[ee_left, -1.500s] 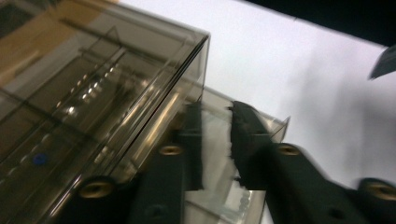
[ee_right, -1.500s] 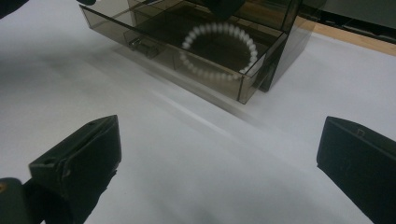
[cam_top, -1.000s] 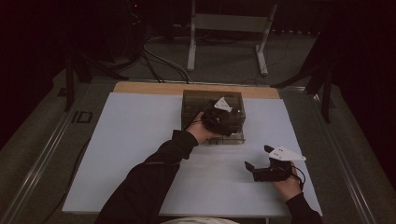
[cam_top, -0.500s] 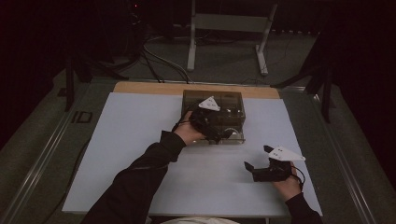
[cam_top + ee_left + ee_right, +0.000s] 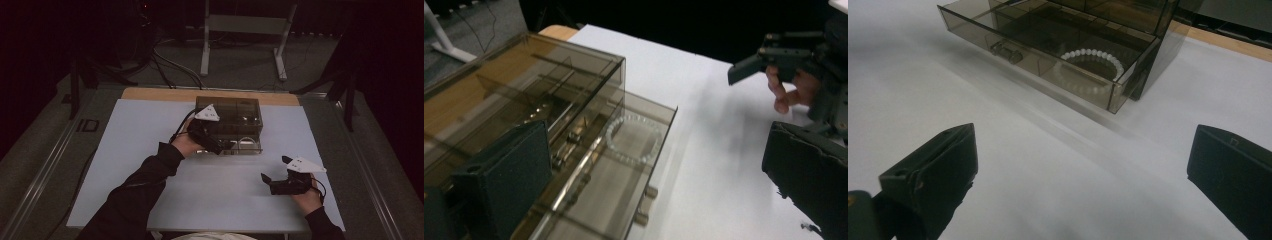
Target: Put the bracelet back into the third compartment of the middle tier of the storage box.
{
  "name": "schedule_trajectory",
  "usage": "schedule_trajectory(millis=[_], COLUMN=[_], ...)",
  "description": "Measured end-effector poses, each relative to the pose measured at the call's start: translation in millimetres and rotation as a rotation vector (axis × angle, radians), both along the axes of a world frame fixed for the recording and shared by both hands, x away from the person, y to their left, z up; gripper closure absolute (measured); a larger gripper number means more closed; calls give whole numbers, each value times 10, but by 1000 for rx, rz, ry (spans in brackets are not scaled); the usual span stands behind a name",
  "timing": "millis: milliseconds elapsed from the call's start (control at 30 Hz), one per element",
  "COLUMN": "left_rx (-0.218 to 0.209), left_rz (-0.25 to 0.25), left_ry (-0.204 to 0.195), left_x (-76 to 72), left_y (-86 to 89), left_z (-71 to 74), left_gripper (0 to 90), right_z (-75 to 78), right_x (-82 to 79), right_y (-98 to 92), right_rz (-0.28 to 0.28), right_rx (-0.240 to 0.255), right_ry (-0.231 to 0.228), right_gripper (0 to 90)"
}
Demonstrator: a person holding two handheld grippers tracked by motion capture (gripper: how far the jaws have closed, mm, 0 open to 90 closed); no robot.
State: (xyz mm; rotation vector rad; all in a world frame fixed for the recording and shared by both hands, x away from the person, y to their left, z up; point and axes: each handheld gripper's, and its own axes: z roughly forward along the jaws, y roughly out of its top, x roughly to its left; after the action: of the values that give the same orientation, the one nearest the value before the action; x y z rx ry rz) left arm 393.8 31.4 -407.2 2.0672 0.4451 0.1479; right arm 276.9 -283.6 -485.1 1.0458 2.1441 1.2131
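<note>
Drawer box [image 5: 230, 122]: smoked clear plastic organiser at the far middle of the desk [image 5: 130, 190], just short of the bare wooden strip at the desk's back edge. Its long side faces the person, so both hands can reach the front.

Bottom drawer [image 5: 1048, 60]: pulled out toward the person and standing open. Dividers split it into compartments, and a small handle sits on its front wall.

Bead bracelet [image 5: 1093, 57]: ring of white beads lying flat in the end compartment of the open drawer, the one at the box's right end in the high view. It rests on the drawer floor, free of either gripper.

Left gripper [image 5: 212, 145]: at the front left corner of the box, beside the open drawer. Its jaws have just been opening and now stand spread as wide as they go. Nothing is between them; in the left gripper view one jaw lies alongside the box wall and the other stands over bare desk. This reads as a release after working at the drawer.

Right gripper [image 5: 272, 182]: low over the near right part of the desk, well apart from the box, jaws wide apart and empty. It points toward the drawer front, probably waiting its turn.

Change from earlier frame: a second ago the left gripper sat over the top middle of the box. It is now farther left, at the front corner. The right gripper is where it was, and the box has not shifted.
</note>
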Motion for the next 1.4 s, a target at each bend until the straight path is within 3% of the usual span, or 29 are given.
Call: schedule_trajectory(millis=[67, 400, 800, 1167, 1400], left_rx=[6, -2, -14, -10, -29], left_rz=[21, 71, 149, 216, 262], left_ry=[-8, -10, 13, 6, 28], left_x=[-36, -131, -344, -502, -643], left_y=[131, 458, 954, 1287, 1513], left_z=[4, -56, -292, -467, -657], left_gripper=[9, 9, 10, 10, 10], right_z=[1, -3, -8, -14, -15], right_x=[0, 1, 4, 8, 8], right_y=[2, 10, 18, 35, 40], right_rz=[0, 4, 0, 6, 6], right_rx=[-1, 0, -5, -6, -6], right_ry=[0, -1, 2, 3, 3], right_gripper=[0, 0, 0, 0, 0])
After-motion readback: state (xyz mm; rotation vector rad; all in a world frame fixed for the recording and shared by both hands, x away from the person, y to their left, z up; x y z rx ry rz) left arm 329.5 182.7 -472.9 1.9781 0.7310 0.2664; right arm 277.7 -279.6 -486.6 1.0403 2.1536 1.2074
